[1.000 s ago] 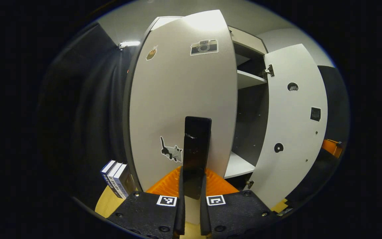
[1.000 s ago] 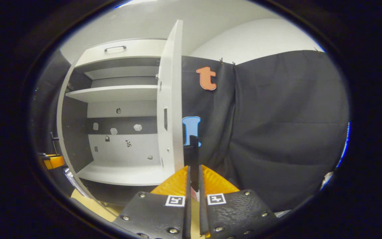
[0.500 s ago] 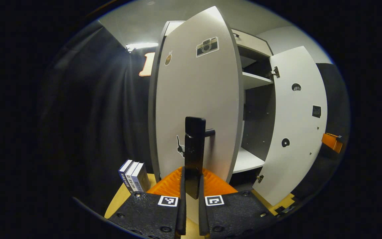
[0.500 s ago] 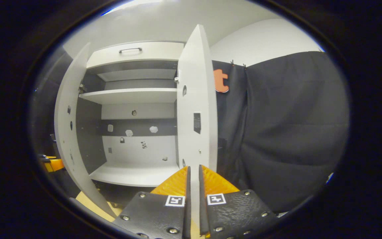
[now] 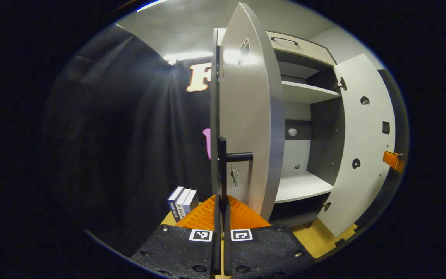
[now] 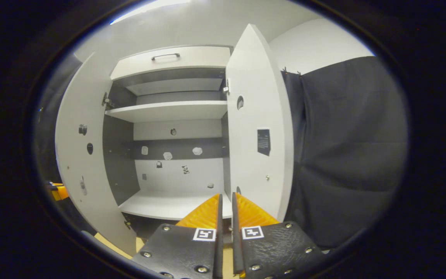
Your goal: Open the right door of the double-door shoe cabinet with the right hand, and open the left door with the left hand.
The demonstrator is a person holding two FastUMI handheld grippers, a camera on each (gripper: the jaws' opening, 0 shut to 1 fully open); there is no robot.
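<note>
The shoe cabinet (image 5: 304, 91) stands with both doors swung out. In the left gripper view the left door (image 5: 246, 116) shows almost edge-on, and my left gripper (image 5: 221, 199) is shut on its dark bar handle (image 5: 222, 155). The right door (image 5: 362, 135) hangs open at the right, with the right gripper (image 5: 393, 161) just past its free edge. In the right gripper view my right gripper (image 6: 226, 197) is shut to a thin slit below the inner face of the right door (image 6: 254, 116). That door's handle is hidden. The left door (image 6: 79, 162) stands open at the left.
Three books (image 5: 182, 199) stand on the tan floor board (image 5: 323, 240) left of the cabinet. A drawer with a handle (image 6: 168, 64) tops the cabinet, over bare shelves (image 6: 168, 110). Black cloth hangs on both sides. The left gripper (image 6: 58, 190) peeks out beside the left door.
The left door has swung much wider with my left gripper on its handle. The right gripper view has turned toward the cabinet's inside, and the right door's handle has left its fingers.
</note>
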